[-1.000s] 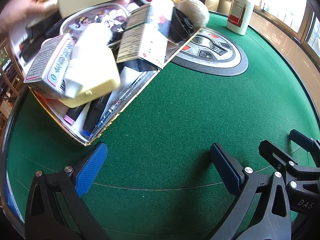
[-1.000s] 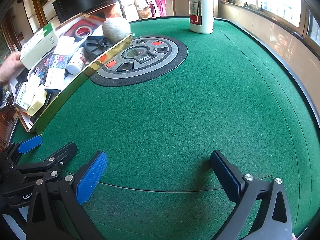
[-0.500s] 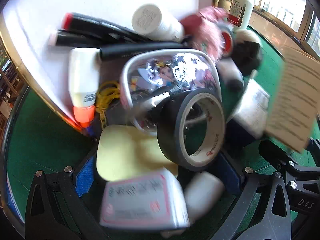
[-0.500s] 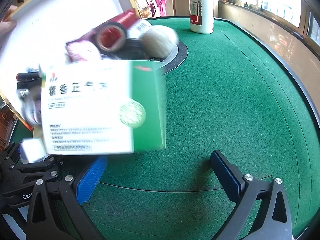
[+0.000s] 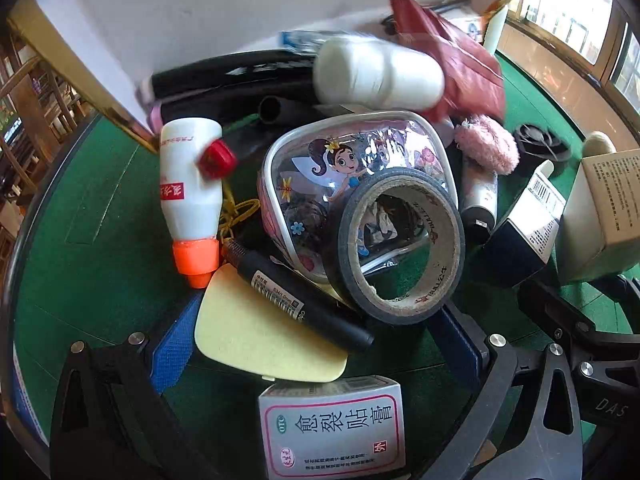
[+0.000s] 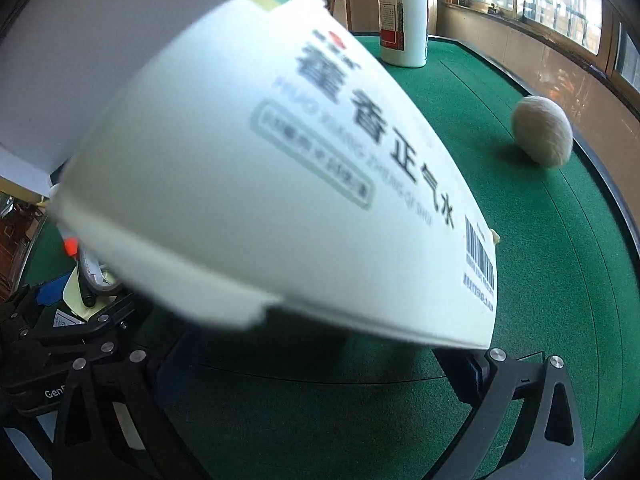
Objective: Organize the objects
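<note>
A pile of objects lies on the green felt table [image 5: 92, 248] in front of my open left gripper [image 5: 316, 348]: a roll of dark tape [image 5: 396, 248], a clear cartoon pouch [image 5: 344, 176], a black marker [image 5: 296, 300], a yellow sponge [image 5: 256, 340], a white glue bottle with orange cap [image 5: 190, 188], a white pill bottle [image 5: 376, 72], a pink pom-pom [image 5: 486, 144] and a medicine box [image 5: 332, 424]. The sponge, marker and medicine box lie between its fingers. My right gripper [image 6: 320, 360] is open; a large white medicine box [image 6: 280, 184] is right before it.
The tilted white tray [image 5: 160, 12] stands behind the pile. More boxes [image 5: 528, 220] lie at the right. A cream fluffy ball [image 6: 542, 136] sits on the felt near the right rim, and a white bottle [image 6: 402, 16] stands at the far edge.
The tray has tipped up and its contents have spilled onto the felt before both grippers. The big white box has tumbled closer to the right gripper; the fluffy ball has rolled right.
</note>
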Demonstrator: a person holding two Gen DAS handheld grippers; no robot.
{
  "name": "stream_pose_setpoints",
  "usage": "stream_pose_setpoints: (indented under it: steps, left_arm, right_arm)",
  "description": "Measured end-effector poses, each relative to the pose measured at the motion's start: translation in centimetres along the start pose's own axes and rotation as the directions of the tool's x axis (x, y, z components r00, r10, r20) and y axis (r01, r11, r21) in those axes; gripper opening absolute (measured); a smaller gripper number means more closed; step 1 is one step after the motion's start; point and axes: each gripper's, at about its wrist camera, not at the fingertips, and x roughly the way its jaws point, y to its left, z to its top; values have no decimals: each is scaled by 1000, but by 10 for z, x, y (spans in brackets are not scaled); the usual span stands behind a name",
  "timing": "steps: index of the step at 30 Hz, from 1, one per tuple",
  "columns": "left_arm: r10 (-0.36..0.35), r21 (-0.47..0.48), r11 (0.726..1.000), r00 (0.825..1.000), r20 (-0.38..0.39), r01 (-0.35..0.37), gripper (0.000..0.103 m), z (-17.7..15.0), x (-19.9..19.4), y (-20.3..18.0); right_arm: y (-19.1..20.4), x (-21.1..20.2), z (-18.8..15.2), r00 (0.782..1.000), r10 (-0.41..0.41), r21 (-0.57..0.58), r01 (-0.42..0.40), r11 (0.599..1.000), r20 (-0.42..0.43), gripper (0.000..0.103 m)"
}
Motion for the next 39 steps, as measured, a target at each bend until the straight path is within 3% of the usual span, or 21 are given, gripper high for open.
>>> stream_pose_setpoints:
  steps: [39]
  left_arm:
    - [0, 2, 1000, 1000, 1, 0, 103, -1, -2, -6]
  right_arm:
    - [1, 1, 2, 1000, -1, 0, 1, 1000, 0, 103]
